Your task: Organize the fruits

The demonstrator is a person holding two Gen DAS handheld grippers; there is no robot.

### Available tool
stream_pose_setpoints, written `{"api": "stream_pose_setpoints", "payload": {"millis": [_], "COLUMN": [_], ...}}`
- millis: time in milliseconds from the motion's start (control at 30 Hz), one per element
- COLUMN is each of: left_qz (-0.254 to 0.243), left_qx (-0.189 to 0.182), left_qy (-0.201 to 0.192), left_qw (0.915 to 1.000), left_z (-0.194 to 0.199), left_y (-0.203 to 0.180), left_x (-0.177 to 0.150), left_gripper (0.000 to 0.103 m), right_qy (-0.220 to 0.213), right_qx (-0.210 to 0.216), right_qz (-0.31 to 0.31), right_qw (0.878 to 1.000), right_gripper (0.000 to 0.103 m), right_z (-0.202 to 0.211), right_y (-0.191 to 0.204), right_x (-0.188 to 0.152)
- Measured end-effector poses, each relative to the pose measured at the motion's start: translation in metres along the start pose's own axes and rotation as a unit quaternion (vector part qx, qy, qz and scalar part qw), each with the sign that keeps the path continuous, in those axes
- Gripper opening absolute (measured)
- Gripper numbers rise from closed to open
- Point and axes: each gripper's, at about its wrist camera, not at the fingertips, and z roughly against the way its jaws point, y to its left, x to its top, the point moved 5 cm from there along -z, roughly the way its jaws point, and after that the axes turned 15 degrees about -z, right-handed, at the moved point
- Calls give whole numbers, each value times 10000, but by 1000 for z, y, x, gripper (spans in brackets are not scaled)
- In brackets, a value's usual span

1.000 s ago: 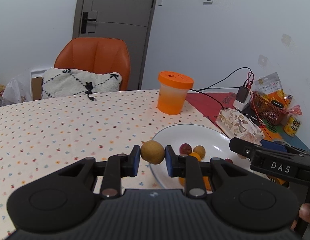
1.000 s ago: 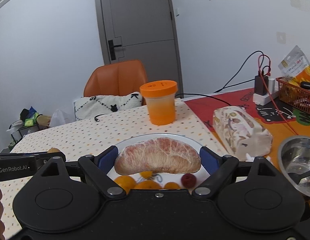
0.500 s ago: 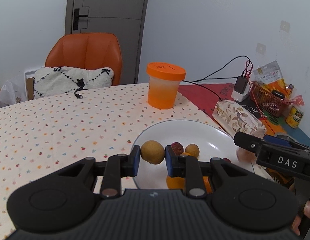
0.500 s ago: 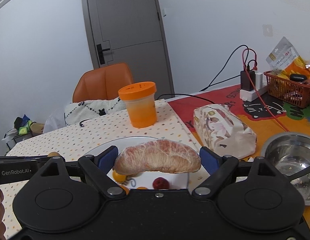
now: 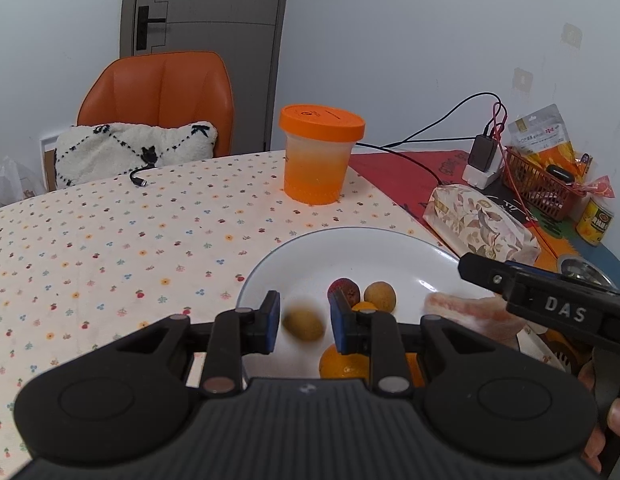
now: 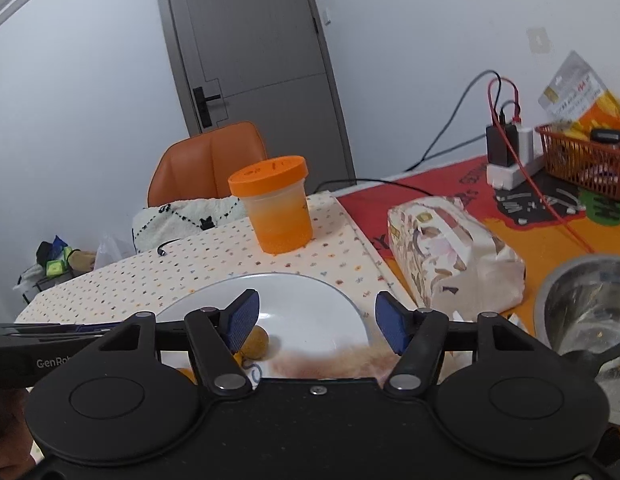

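- Step: release onto white plate (image 5: 390,240). Left gripper (image 5: 302,322) spread, blurred longan (image 5: 303,324) loose between pads.
- Right gripper (image 6: 317,322) spread above pomelo segment (image 6: 330,362).
- Next: lift both clear.

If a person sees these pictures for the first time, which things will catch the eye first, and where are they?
First comes the orange-lidded cup, standing upright on the dotted tablecloth behind the white plate. On the plate's near side lie small fruits; a blurred yellow-brown one sits between the open fingers of the left gripper. At the plate's right edge a blurred pink pomelo segment lies below the wide-open right gripper.
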Motion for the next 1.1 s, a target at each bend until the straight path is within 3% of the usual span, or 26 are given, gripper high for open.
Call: {"api": "stream_pose_setpoints", "payload": {"millis": [200, 400, 667, 1100], "left_qz": [43, 72, 16, -32], "left_qx": [13, 47, 132, -10], "left_qy": [14, -104, -172, -10], "left_qw": [10000, 9999, 9998, 10000], "left_z": [1, 10, 23, 44], "left_y": [5, 10, 14, 15], "left_x": [1, 3, 2, -11], "left_gripper": [34, 57, 83, 91], "right_qy": [173, 120, 64, 231], "right_qx": [79, 306, 246, 179], "right_qz": [-70, -229, -335, -311], "right_qw": [9998, 9992, 9991, 9991], "right_gripper": [50, 51, 53, 70], "right_z": [-13, -5, 7, 33], "right_y": [1, 5, 0, 8], "right_x": [-5, 0, 8, -14]}}
